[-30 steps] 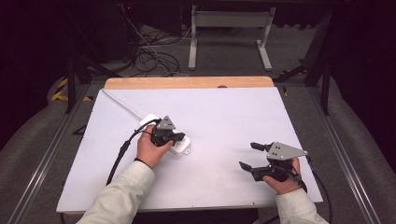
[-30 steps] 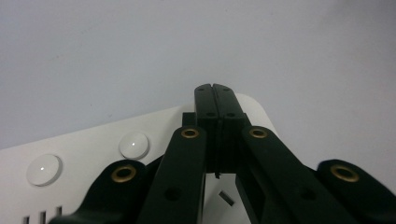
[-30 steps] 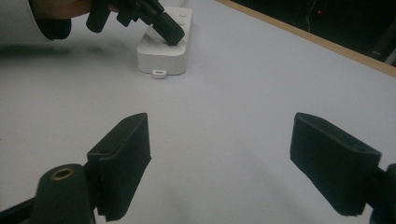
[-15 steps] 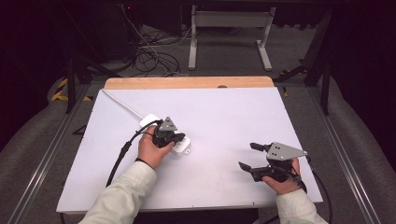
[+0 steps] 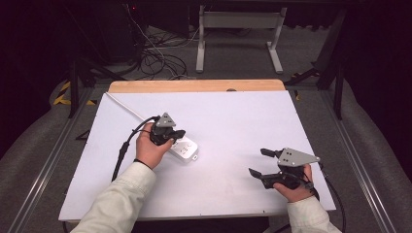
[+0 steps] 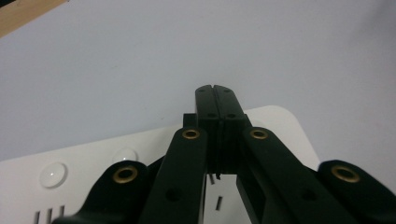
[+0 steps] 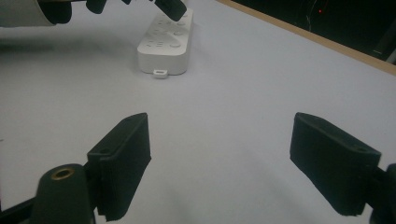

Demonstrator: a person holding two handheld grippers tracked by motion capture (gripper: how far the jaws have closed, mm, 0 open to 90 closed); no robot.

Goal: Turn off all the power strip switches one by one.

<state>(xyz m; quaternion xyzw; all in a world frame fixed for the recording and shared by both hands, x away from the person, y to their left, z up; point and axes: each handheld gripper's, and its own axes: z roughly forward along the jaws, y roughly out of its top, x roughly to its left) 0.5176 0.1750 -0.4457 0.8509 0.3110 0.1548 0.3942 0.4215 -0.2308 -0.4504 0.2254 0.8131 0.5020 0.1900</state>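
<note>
White tabletop sheet point(image 5: 233, 121) carries a white plastic power strip point(image 5: 183, 148) left of its centre. Directly over the strip's near end hovers the left gripper point(image 5: 179, 133), jaws pressed together on nothing. Well right of the strip, the right gripper point(image 5: 258, 162) rests with jaws wide apart, empty.
</note>
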